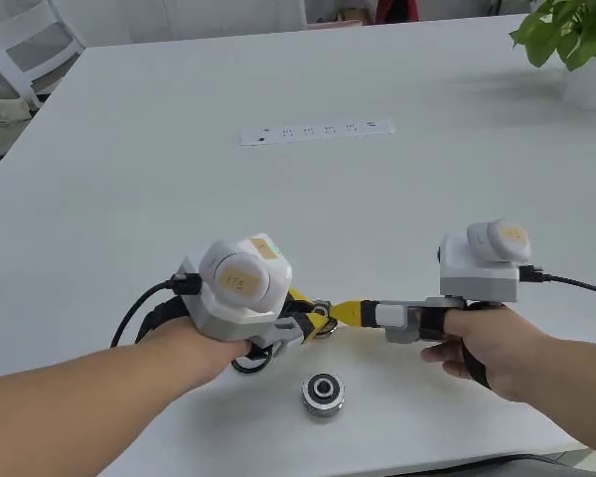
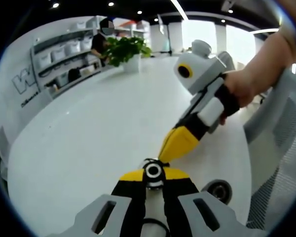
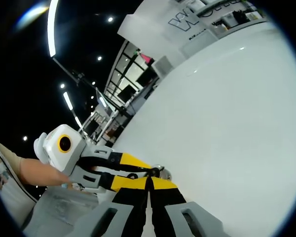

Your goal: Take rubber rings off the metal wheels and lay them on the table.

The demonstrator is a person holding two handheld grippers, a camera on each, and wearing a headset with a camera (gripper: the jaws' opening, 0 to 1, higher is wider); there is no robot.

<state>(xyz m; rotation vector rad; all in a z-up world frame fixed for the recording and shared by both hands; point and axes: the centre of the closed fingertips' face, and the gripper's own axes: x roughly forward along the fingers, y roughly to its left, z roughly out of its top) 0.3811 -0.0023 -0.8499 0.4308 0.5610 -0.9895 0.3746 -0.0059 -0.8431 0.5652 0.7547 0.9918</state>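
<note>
Head view first: the left gripper [image 1: 308, 320] and the right gripper [image 1: 343, 313] meet nose to nose low over the white table [image 1: 179, 199], and pinned between their yellow tips is the held wheel [image 1: 321, 318]. A second wheel [image 1: 323, 393] lies flat just in front, axle up, face to the ceiling. There's a dark loop [image 1: 248, 363] under the left hand, maybe a ring already off, maybe cable; too small to call. Over to the left gripper view: the left gripper [image 2: 153, 174] is clamped tight on the held wheel [image 2: 153, 171], whose round face with its pale hub and dark rubber ring [image 2: 147, 171] looks back at the camera, so I'd judge the axle runs along these jaws. A wheel has no real long axis beyond that axle. The right gripper [image 2: 164, 155] comes in as one closed wedge, its point touching the wheel's rim. The second wheel [image 2: 217, 190] sits off to the side. Right gripper view now: the right gripper [image 3: 149, 180] has its jaws pressed together with barely a seam, right by the held wheel [image 3: 162, 172] in the left gripper [image 3: 155, 170]. Whether a lip of rubber is pinched there, I cannot tell. The danger from here: pull with too thin a bite and the ring snaps back. Pull hard off-axis and the wheel could twist out of the left clamp and roll, or knock the second wheel.
</note>
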